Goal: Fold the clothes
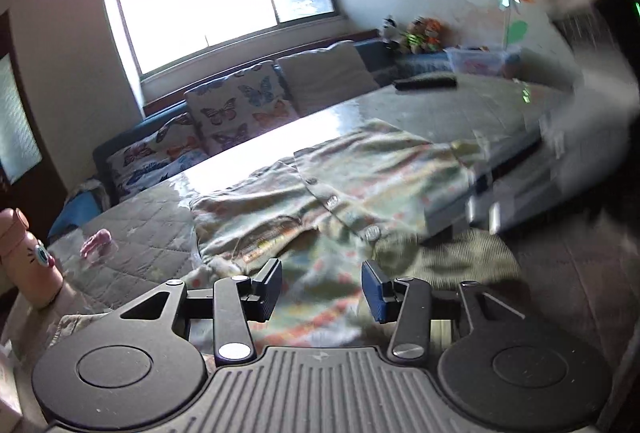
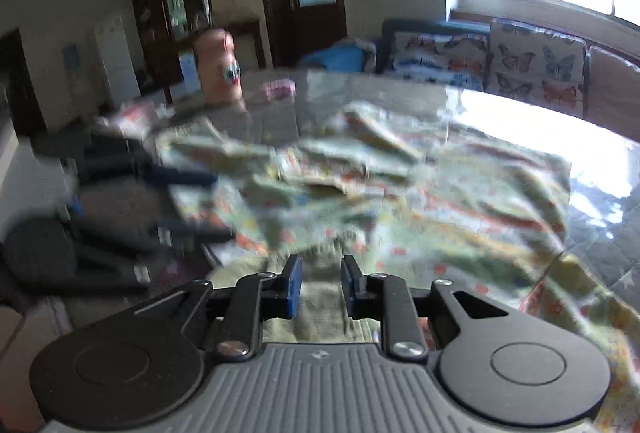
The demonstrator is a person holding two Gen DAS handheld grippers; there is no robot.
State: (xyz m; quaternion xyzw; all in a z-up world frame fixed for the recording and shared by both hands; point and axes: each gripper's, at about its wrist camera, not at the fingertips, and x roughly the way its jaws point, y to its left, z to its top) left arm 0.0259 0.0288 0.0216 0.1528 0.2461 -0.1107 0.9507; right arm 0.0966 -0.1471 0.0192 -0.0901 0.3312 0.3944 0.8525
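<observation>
A pale green child's shirt (image 1: 344,189) with small coloured prints and buttons lies spread and wrinkled on the glass-covered table (image 1: 420,105). My left gripper (image 1: 322,289) is open just above the shirt's near edge, nothing between its jaws. The other gripper (image 1: 520,193) shows blurred at the shirt's right side. In the right wrist view the shirt (image 2: 420,189) fills the middle, blurred. My right gripper (image 2: 322,287) is open over the shirt's near hem, holding nothing. The left gripper (image 2: 132,217) shows blurred at the left.
A pink cat-face bottle (image 1: 28,257) stands at the table's left end, also in the right wrist view (image 2: 220,69). A small pink object (image 1: 96,241) lies near it. A dark remote-like object (image 1: 424,83) lies at the far side. A sofa with butterfly cushions (image 1: 236,109) lines the window wall.
</observation>
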